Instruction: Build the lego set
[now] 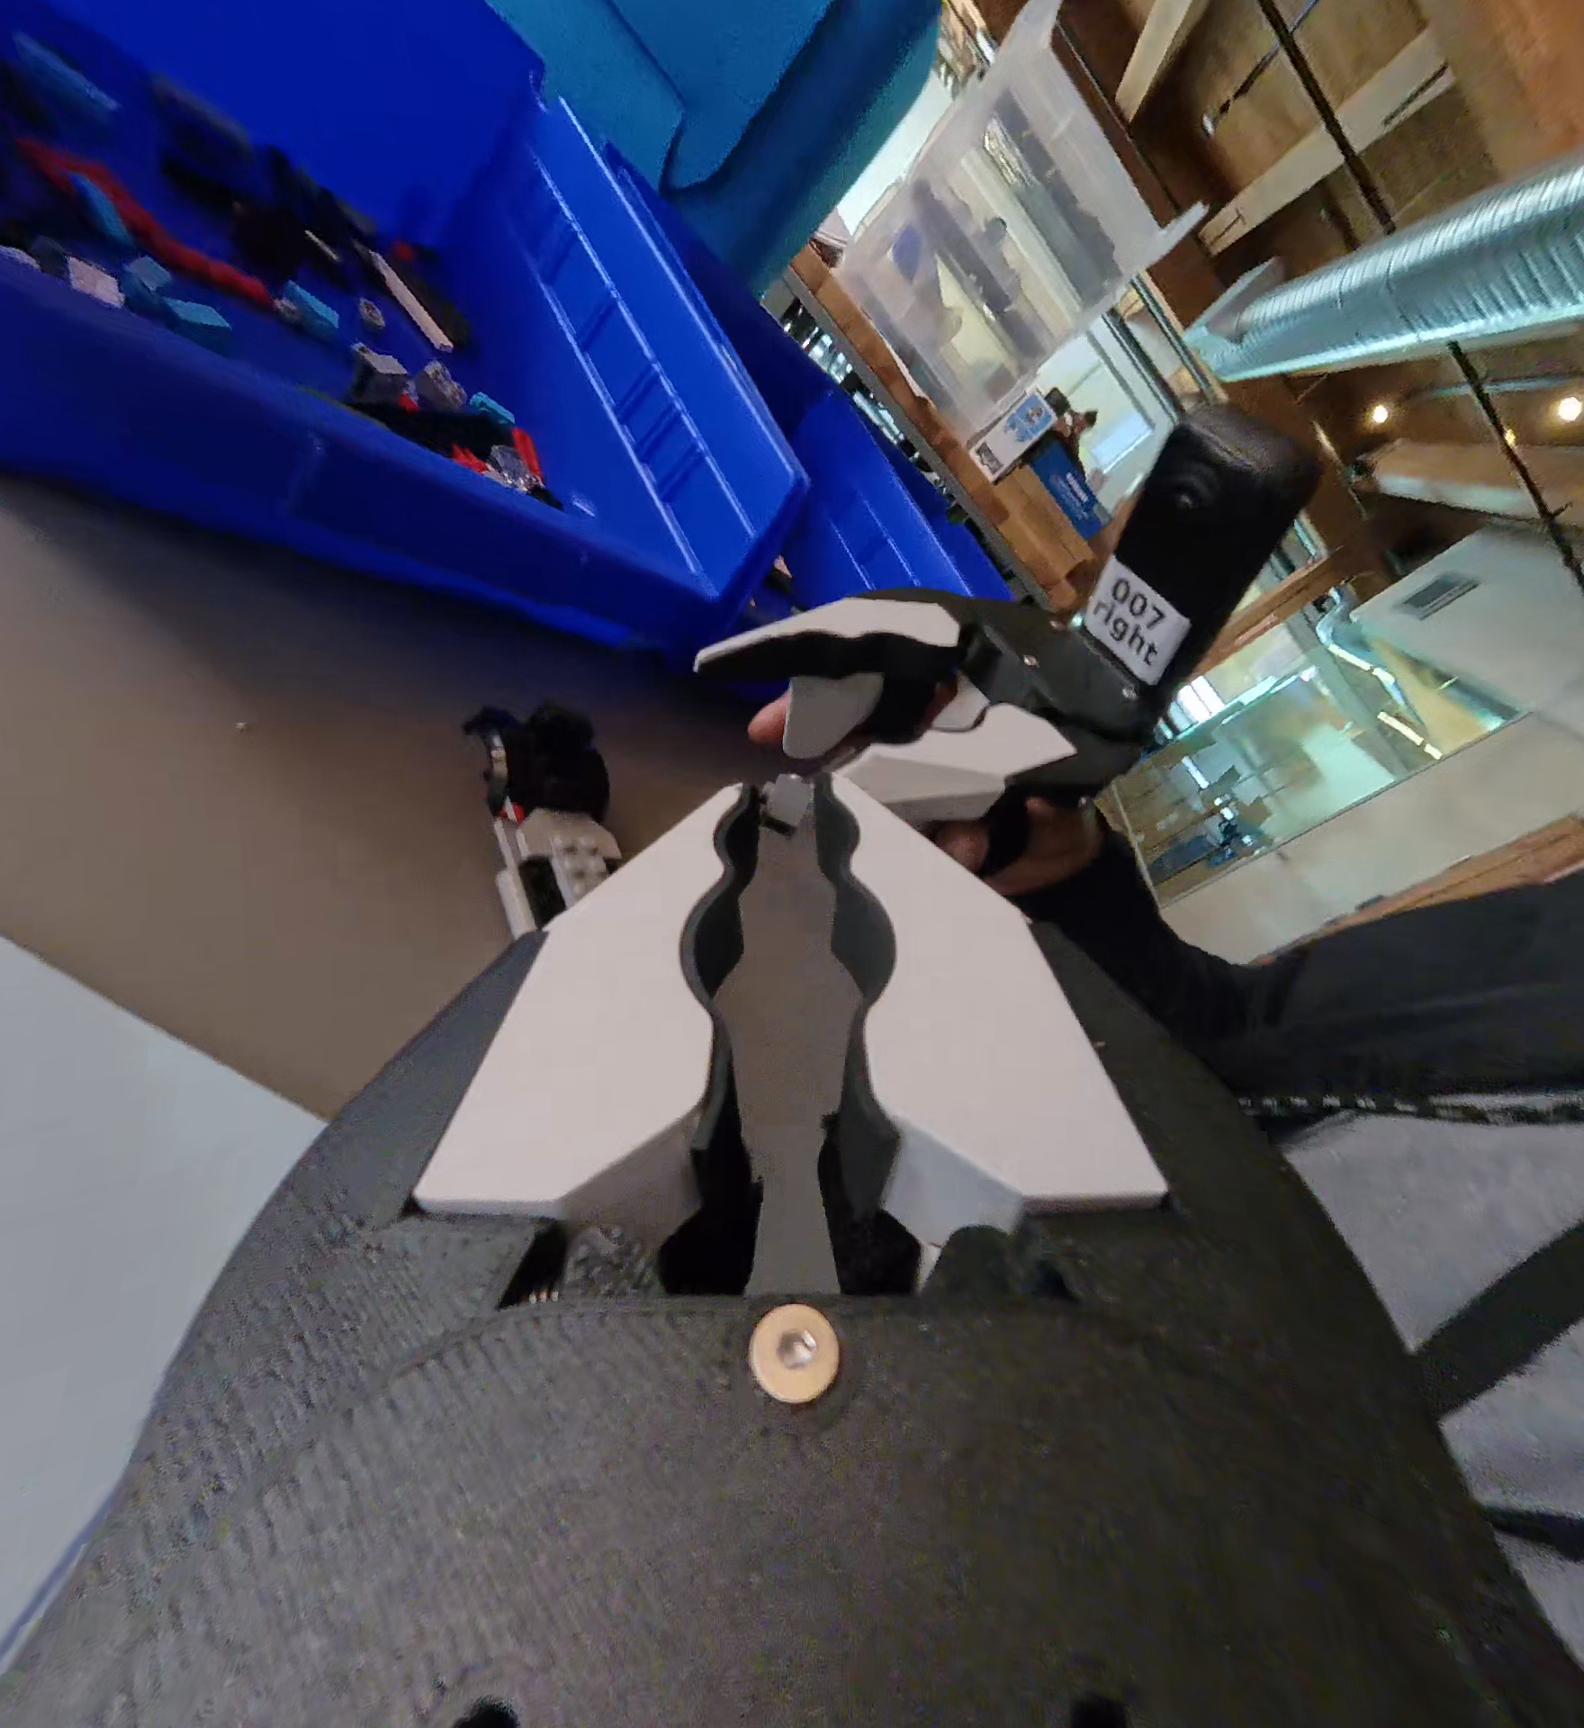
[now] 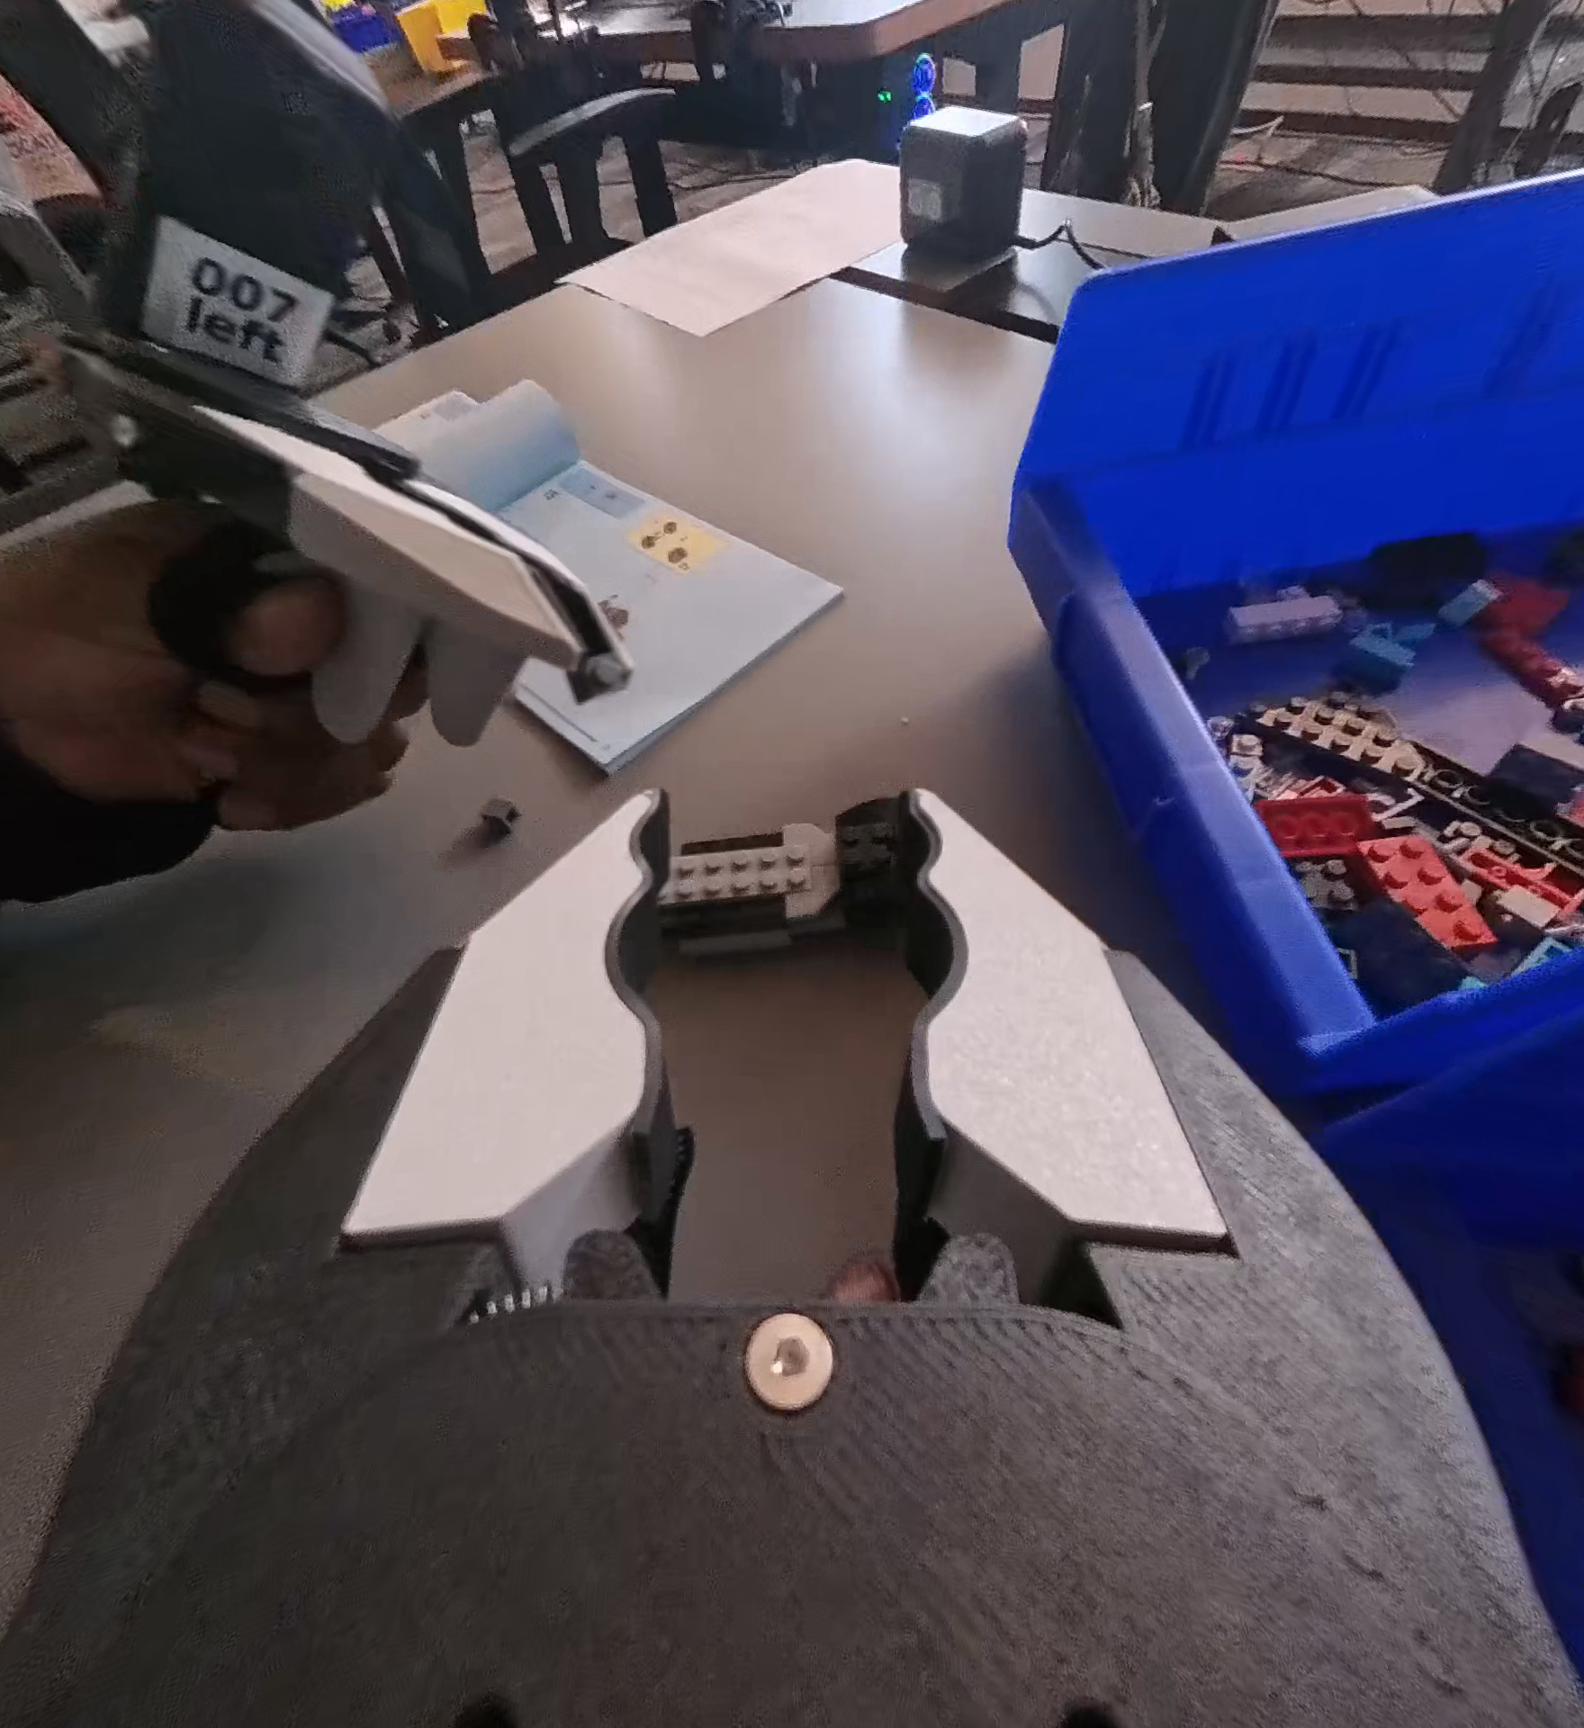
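- Brown table (image 2: 863, 486), one surface, carries the work; chairs and further tables stand behind it.
- One blue bin (image 2: 1237, 449) sits on the table's right side, holding loose bricks (image 2: 1387, 870) in red, black, blue and grey, too many and too jumbled to count.
- One open instruction booklet (image 2: 676, 598) lies flat, left of the bin.
- One partly built lego model (image 2: 760, 879), grey and black, rests on the table between booklet and bin.
- One small dark piece (image 2: 498, 815) lies alone, left of the model.
- Left gripper (image 1: 784, 804), held in a hand (image 2: 115, 673): jaws nearly together, pinching one small grey brick (image 1: 786, 802) at the tips.
- Right gripper (image 2: 784, 842): jaws apart, empty, framing the model without visibly touching it.
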Available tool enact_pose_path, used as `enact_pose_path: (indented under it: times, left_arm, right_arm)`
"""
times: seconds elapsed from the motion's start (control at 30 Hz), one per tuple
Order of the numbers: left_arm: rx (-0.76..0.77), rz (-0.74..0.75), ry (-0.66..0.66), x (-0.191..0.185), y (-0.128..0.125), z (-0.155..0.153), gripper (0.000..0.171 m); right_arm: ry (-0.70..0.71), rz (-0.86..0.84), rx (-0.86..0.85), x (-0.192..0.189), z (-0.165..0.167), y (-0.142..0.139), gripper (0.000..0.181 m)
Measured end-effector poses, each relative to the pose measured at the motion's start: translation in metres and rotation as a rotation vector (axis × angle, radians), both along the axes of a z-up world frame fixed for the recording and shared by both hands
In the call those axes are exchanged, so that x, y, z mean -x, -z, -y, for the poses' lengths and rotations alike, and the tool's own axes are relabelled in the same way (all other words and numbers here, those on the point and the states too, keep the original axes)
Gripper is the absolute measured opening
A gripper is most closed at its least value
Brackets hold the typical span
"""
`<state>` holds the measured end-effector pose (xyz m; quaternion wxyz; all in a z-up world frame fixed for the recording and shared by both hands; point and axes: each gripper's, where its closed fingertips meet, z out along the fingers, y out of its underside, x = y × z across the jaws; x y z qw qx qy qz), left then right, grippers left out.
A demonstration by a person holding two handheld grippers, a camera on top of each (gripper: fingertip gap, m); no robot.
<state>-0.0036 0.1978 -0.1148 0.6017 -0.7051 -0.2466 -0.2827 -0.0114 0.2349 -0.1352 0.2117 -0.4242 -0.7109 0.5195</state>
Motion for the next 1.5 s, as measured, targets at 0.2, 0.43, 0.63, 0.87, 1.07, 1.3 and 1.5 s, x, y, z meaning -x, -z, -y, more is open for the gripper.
enact_pose_path:
  times: [0.2, 0.43, 0.63, 0.87, 1.07, 1.3, 1.5]
  left_arm:
    - [-0.13, 0.234, 0.016, 0.017, -0.006, -0.018, 0.01]
    - [-0.215, 0.343, 0.012, 0.03, -0.007, -0.026, 0.011]
    - [-0.233, 0.196, -0.063, 0.039, -0.013, -0.028, 0.01]
    - [-0.218, -0.019, -0.125, 0.036, -0.024, -0.024, 0.01]
    - [-0.195, -0.264, -0.194, 0.034, -0.036, -0.016, 0.011]
    - [-0.182, -0.365, -0.226, 0.028, -0.036, -0.015, 0.011]
    - [-0.177, -0.352, -0.223, 0.026, -0.034, -0.018, 0.011]
  right_arm:
    - [-0.03, -0.078, 0.041, 0.01, 0.005, -0.009, 0.048]
    - [-0.02, -0.17, 0.106, 0.021, 0.011, -0.022, 0.034]
    - [0.047, -0.203, 0.089, 0.029, 0.013, -0.021, 0.028]
    - [0.079, -0.284, 0.036, 0.032, 0.021, -0.027, 0.025]
    - [0.099, -0.399, -0.048, 0.031, 0.023, -0.037, 0.024]
    - [0.096, -0.463, -0.031, 0.027, 0.026, -0.047, 0.023]
    - [0.092, -0.51, -0.079, 0.025, 0.03, -0.049, 0.021]
